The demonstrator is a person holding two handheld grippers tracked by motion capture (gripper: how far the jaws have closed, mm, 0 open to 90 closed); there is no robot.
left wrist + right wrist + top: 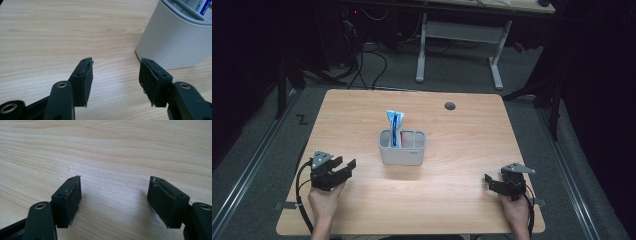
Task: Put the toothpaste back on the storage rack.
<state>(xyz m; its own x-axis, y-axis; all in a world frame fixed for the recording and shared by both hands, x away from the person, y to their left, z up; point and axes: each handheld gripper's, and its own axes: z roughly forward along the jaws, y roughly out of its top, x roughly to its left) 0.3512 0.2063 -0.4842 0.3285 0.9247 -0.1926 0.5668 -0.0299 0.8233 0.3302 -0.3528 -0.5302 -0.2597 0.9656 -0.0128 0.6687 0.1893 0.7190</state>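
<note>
Grippers sit at the near edge in your hands: left gripper (343, 166) and right gripper (490, 181), both with jaws apart and empty. Farther in, mid-table (462, 135), the grey holder (402, 148) keeps a toothpaste tube (394, 126) upright in its left compartment.

**A dim lab or office workspace**

A light wooden desk (362, 110) with a cable hole (450, 106) stands on grey carpet (252, 150). Behind it are a white-legged adjustable desk (497, 65), loose cables (367, 65) and, probably, dark equipment stands (282, 90).
</note>
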